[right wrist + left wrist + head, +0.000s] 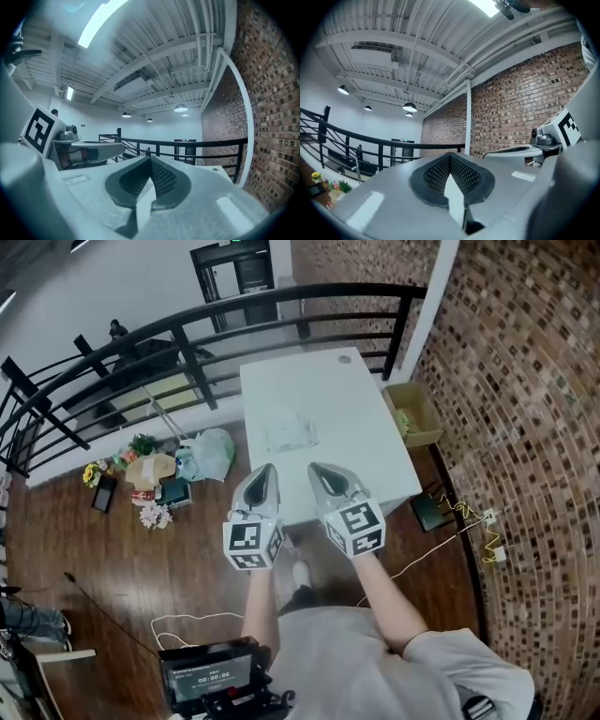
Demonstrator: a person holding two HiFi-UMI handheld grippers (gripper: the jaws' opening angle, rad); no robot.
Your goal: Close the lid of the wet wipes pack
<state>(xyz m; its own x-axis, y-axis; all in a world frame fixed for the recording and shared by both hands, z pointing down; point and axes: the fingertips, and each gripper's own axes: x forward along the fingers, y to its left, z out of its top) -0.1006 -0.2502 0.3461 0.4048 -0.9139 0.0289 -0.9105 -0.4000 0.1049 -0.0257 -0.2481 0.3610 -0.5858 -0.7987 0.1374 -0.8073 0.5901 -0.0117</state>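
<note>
**Progress:** nothing of the task is done, as far as the views show. The wet wipes pack [291, 432] lies flat on the white table [361, 390], around the middle of the top and a little toward its left side. It is pale and translucent and barely stands out from the surface. Its lid is too small and faint to read, so I cannot tell whether it stands open or shut.

**Left gripper [266, 474]:** the jaws are fully together with nothing between them. The left gripper view shows the ribbed pads [461, 174] meeting on 1 line, with only the black railing [370, 138] and the brick wall [520, 98] beyond.

**Right gripper [321, 472]:** same finding. The jaws are together and empty, and the right gripper view shows no pack.

**Position:** the 2 grippers are held side by side, roughly level, with their tips over the near edge of the table. Both are well apart from the pack, and neither touches the pack or the table.

**Outstanding:** the whole job, in my judgement. That means reaching the pack, finding the flap and pressing it down until it seats. Closed jaws suit a push with the tip. The pack looks light and may slide on the smooth top, so 1 gripper should probably steady it.

**Not involved:** the cardboard box [412, 413] to the right of the table and the bags [211, 454] on the floor to its left.
</note>
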